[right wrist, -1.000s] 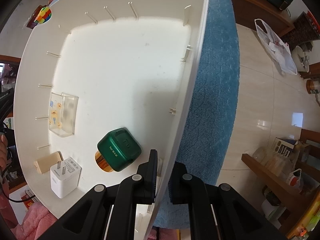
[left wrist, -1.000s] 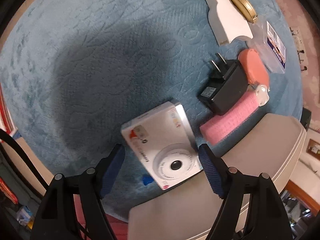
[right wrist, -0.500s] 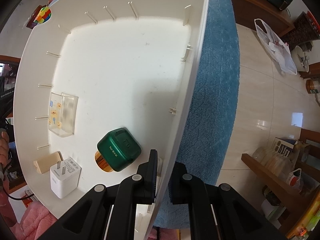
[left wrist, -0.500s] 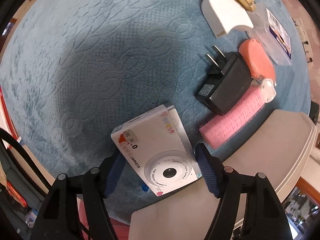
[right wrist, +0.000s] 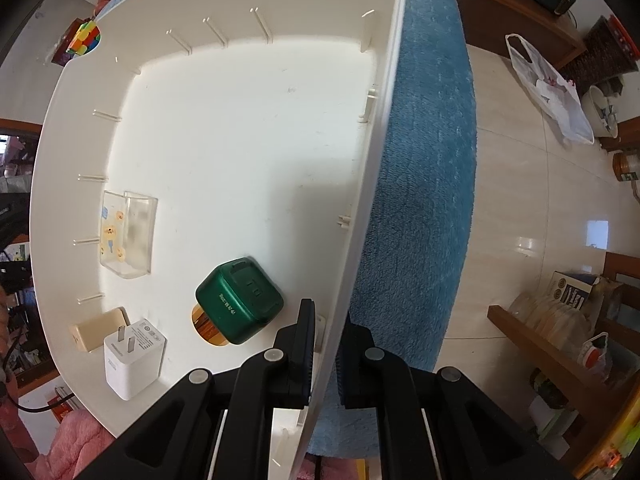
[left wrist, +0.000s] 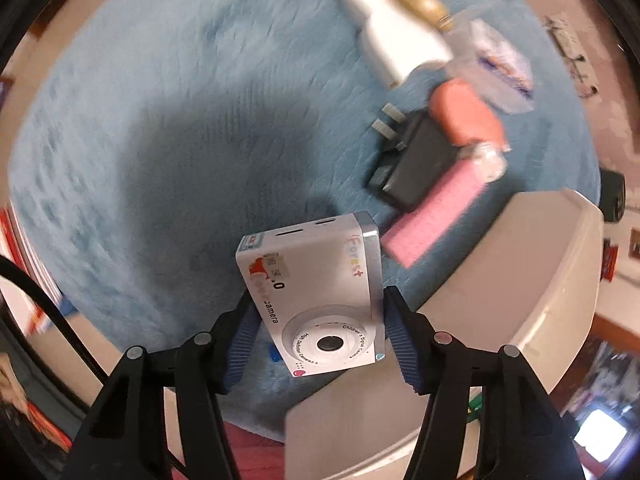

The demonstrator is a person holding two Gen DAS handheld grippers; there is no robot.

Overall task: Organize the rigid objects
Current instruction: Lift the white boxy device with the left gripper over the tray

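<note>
My left gripper (left wrist: 316, 340) is shut on a white children's digital camera (left wrist: 316, 292) and holds it above the blue mat (left wrist: 160, 140), beside the white bin's corner (left wrist: 500, 300). My right gripper (right wrist: 324, 356) is shut on the white bin's right wall (right wrist: 376, 184). Inside the bin lie a green box with a gold base (right wrist: 238, 304), a white charger (right wrist: 130, 360), a beige block (right wrist: 96, 332) and a clear case with yellow figures (right wrist: 126, 236).
On the mat lie a black plug adapter (left wrist: 416, 160), a pink roller (left wrist: 436, 216), an orange case (left wrist: 466, 116), a white holder (left wrist: 396, 52) with a gold piece, a plastic packet (left wrist: 500, 64) and a colour cube (right wrist: 84, 38). Tiled floor and shelves lie right of the mat.
My left gripper has closed on the camera and lifted it off the mat, tilting it up. My right gripper has kept its grip on the bin wall.
</note>
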